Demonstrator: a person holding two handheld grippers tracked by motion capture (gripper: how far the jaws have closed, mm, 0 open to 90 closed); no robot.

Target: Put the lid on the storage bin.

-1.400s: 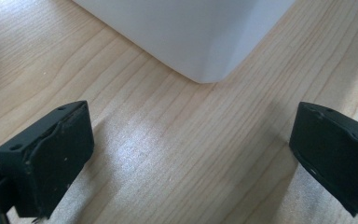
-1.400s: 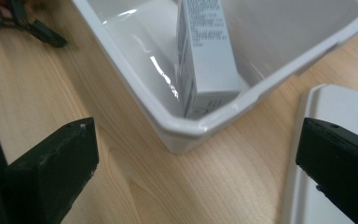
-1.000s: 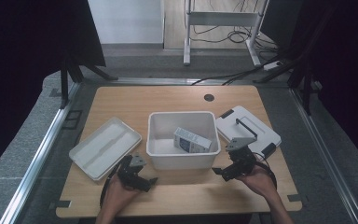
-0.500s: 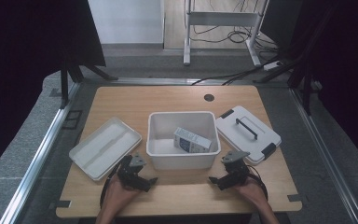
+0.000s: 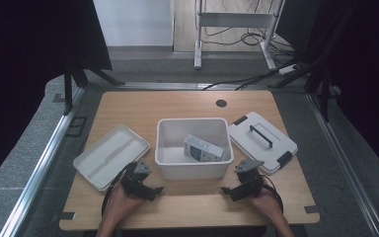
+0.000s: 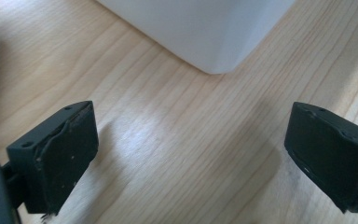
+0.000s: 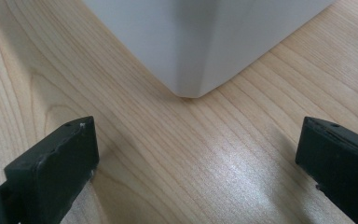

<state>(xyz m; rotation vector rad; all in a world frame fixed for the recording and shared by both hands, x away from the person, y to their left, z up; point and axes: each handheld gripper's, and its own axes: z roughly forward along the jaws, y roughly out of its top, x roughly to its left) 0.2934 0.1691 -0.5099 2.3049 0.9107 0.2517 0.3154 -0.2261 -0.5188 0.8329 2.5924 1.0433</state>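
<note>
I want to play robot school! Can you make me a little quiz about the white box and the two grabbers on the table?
1. True or false: the white box has a lid on it.
2. What lies inside the white box? A) a small carton B) a banana C) nothing
3. Fill in: the jaws of the left gripper and the right gripper stand ____.

Key
1. False. The top is bare; the handled lid lies on the table to the box's right.
2. A, the small carton.
3. Open, with bare wood between them and nothing held.
</note>
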